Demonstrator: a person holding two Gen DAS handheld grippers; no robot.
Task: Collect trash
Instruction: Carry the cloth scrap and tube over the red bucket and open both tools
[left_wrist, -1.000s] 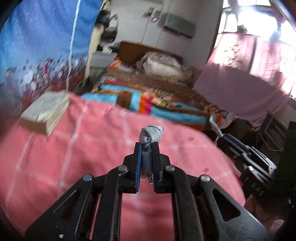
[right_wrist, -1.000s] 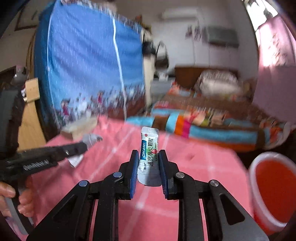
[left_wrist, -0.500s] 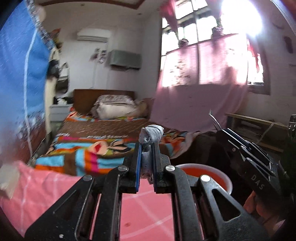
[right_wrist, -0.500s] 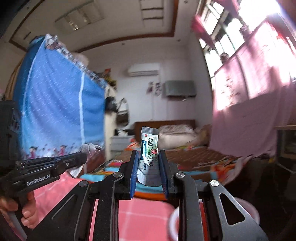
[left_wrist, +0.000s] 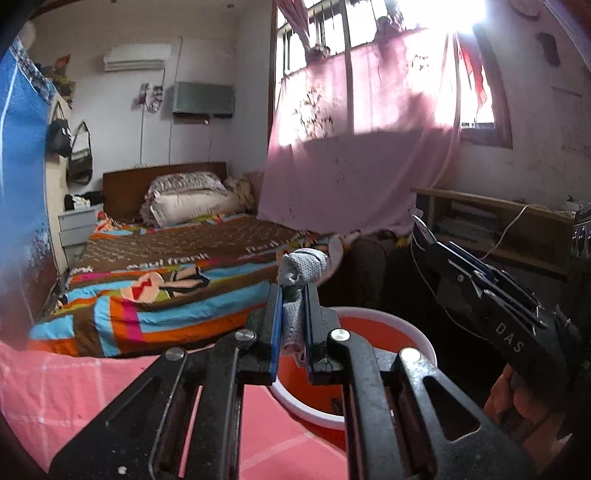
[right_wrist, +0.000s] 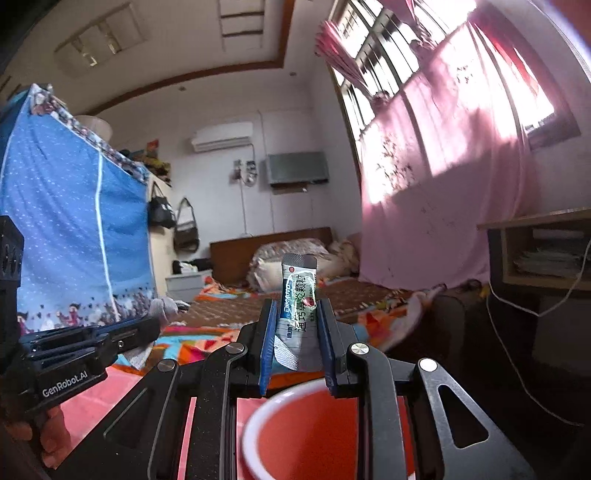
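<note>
Clamping one grey wad (left_wrist: 302, 266), left claw (left_wrist: 293, 295); right claw (right_wrist: 297, 317) clamps one sachet (right_wrist: 297, 295); one red basin (left_wrist: 384, 325).

Your left tongs (left_wrist: 291, 314) are black with blue pads and pinch a grey, finely textured wad of tissue (left_wrist: 301, 267). Your right tongs (right_wrist: 297, 332), also black with blue pads, grip a white and silver sachet (right_wrist: 297, 295) printed with green and blue lettering and a small red mark. Under both you see a red basin (right_wrist: 306, 439) with a white rim. The tabletop (left_wrist: 55, 384) wears a pink cloth crossed by pale checks. The bed (left_wrist: 155, 288) has a quilt striped in turquoise, orange, brown and magenta. The curtain (right_wrist: 443, 177) is pink, the hanging cloth (right_wrist: 66, 221) blue with white specks.
</note>
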